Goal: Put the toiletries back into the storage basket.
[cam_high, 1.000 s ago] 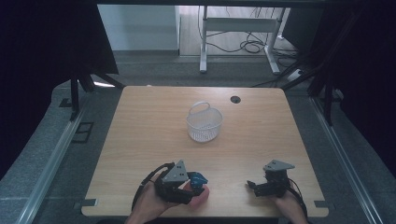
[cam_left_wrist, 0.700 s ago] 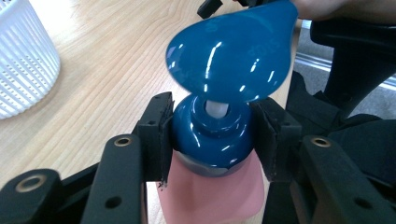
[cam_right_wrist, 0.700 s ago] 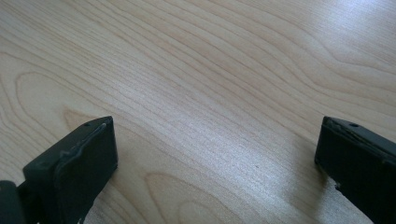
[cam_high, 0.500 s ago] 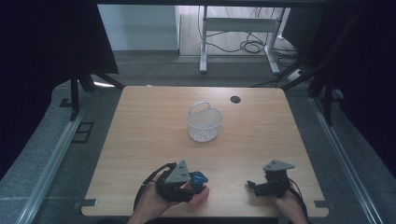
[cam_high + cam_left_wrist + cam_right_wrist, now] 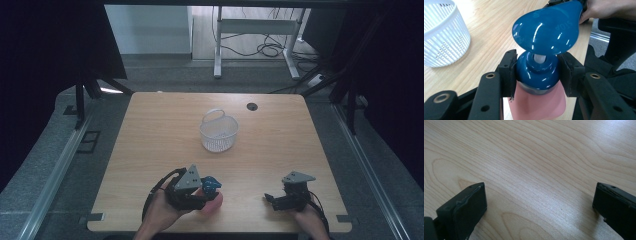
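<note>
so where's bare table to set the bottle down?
Free: the wide strip between the white basket and the left gripper, the far left corner, and the right side beyond the right gripper. Crowded only at the near edge, where the pink bottle is held.

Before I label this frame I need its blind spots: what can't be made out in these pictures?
- Pink bottle: left gripper view, its lower body is cut off by the bottom edge; no label is visible.
- Blue pump head: raised lettering is too distorted to read fully.
- White basket: high view, too small to tell whether anything lies inside; left gripper view crops it at the left edge.
- Right gripper: high view, jaws too small to judge.
</note>
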`<state>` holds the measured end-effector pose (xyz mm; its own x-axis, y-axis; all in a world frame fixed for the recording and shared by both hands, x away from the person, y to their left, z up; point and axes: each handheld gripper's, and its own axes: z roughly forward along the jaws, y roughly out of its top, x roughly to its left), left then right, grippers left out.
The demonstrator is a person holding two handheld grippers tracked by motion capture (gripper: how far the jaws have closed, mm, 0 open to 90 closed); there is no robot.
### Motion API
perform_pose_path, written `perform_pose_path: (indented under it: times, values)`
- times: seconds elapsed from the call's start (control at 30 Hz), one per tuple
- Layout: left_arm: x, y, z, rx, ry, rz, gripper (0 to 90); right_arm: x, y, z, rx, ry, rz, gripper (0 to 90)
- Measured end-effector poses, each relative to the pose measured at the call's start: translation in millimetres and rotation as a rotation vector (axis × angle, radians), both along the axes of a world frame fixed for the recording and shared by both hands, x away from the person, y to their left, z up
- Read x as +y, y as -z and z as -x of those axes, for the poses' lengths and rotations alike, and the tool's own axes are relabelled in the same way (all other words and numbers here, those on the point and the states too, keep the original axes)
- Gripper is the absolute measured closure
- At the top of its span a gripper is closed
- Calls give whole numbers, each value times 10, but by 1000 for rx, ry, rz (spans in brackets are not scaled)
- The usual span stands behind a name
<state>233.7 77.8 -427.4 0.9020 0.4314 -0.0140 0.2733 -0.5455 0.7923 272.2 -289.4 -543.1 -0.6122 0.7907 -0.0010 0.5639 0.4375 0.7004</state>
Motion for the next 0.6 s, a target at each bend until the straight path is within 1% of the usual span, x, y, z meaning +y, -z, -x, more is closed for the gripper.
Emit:
perform_pose_path:
  times: [0.03,0.37,0.6]
  values:
    - [-7,-22,-21,-3,-3,-6,529,0,0,0,0,0,0,0]
    - [-33,-106,-125,-13,-30,-11,529,0,0,0,0,0,0,0]
    - [-32,-164,-238,-14,-58,-4,529,0,0,0,0,0,0,0]
